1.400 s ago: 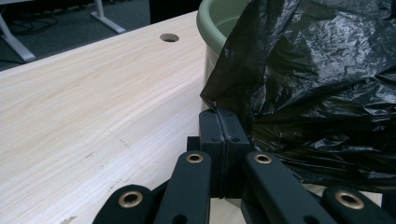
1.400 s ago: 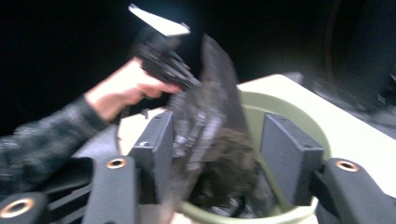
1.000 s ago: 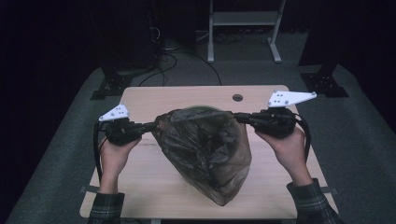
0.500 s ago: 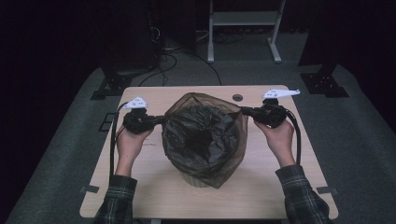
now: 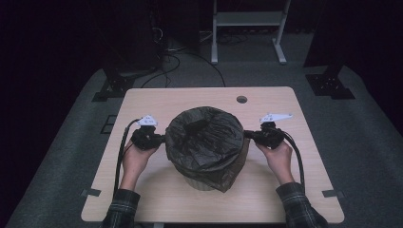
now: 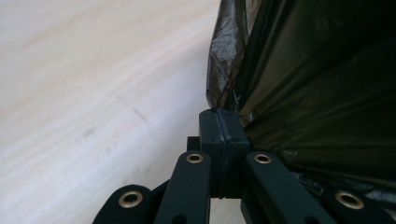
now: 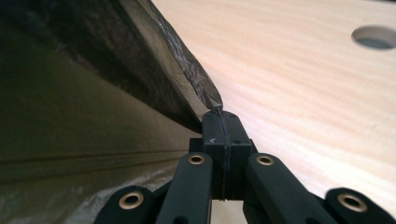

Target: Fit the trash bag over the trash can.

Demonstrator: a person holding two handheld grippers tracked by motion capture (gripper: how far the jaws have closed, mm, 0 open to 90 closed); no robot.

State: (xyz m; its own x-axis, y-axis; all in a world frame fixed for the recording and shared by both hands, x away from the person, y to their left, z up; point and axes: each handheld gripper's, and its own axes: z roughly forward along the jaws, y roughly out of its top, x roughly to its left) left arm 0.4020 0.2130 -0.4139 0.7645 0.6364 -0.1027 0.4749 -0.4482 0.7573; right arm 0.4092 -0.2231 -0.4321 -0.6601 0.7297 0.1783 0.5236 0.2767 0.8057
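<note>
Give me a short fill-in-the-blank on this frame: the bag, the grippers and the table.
1. Both grippers pinch the edge of the dark ____.
2. The left gripper and the right gripper hold the bag on ____ sides.
3. The round hole is in the ____.

Missing words: bag; opposite; table

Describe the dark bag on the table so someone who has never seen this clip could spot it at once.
Start at the pale wooden table and look to its middle, between the person's two hands. There the dark bin bag is stretched over a round bin, pinched at its rim by the left tongs and the right tongs. It is the one crinkled, glossy, see-through brown-black thing on the plain tabletop.
</note>
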